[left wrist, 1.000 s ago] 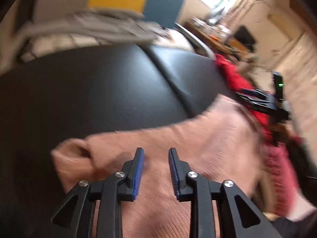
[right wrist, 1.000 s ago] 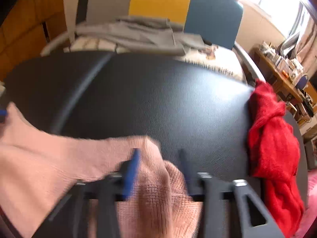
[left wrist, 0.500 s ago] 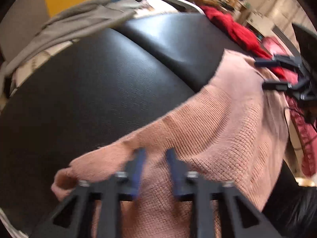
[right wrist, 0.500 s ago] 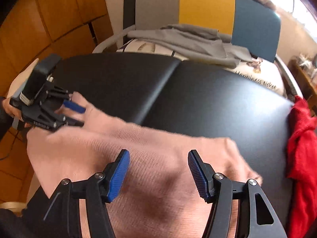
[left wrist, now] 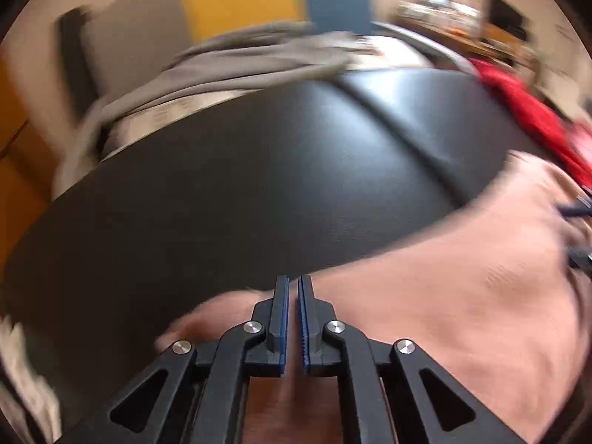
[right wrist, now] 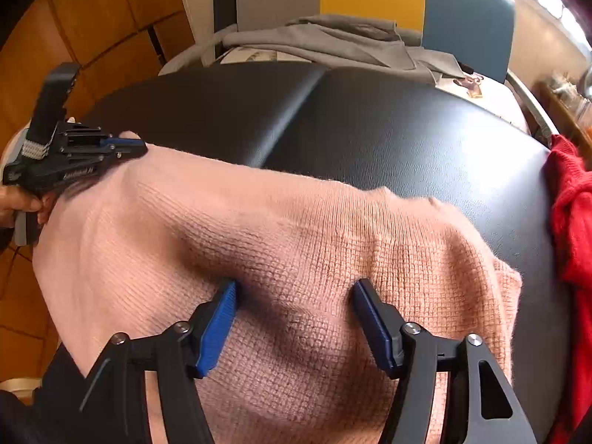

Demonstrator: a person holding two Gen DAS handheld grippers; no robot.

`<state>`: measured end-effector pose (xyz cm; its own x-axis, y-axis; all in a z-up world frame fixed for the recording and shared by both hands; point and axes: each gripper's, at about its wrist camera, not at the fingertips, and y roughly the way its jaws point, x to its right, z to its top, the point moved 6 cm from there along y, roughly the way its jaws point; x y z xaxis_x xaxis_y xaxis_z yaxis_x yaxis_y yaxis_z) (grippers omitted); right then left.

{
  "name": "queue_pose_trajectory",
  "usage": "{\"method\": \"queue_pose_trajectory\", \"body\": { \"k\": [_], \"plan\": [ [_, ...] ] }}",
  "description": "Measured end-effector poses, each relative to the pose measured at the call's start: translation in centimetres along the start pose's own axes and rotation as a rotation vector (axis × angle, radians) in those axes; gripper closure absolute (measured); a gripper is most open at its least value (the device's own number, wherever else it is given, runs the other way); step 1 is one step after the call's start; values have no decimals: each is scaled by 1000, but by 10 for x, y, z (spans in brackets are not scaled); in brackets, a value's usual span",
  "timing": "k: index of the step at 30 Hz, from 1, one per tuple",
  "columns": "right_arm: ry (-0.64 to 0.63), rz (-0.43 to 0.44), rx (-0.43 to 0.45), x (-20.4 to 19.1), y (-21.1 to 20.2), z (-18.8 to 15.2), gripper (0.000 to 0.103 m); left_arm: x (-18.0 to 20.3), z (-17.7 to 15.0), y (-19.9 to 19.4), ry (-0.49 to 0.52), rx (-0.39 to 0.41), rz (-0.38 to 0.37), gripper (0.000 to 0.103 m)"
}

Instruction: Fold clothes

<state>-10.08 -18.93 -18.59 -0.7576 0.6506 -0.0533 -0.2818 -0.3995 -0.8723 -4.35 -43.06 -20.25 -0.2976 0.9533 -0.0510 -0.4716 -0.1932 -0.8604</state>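
A pink knitted sweater (right wrist: 296, 251) lies across the black padded desk's (right wrist: 370, 125) near edge, a red knitted garment (right wrist: 571, 229) at its right, a grey cloth garment (right wrist: 333, 39) behind.

surface: black padded leatherette bench (right wrist: 388, 137), seam down its middle
near edge: pink knitted sweater (right wrist: 296, 240)
right edge: red knitted garment (right wrist: 571, 199)

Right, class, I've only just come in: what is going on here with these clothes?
A person is folding a pink knitted sweater on a black padded table, with a gripper in each hand. The left gripper is shut on the sweater's edge. The right gripper is open above the knit, its jaws having just been opening, gripping nothing. A red garment and a grey one lie waiting at the table's edges.
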Motion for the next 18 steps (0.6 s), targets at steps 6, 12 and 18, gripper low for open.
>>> {"method": "queue_pose_trajectory", "body": {
  "k": [6,12,18],
  "plan": [
    [-10,14,21,-5,-11,6,31,-30,2,-53,-175,133,-187,97],
    [-17,247,123,-45,-46,27,31,15,-35,-85,18,129,-330,97],
    [-125,259,80,-89,-24,34,32,7,-65,-49,47,41,-115,89]
  ]
}}
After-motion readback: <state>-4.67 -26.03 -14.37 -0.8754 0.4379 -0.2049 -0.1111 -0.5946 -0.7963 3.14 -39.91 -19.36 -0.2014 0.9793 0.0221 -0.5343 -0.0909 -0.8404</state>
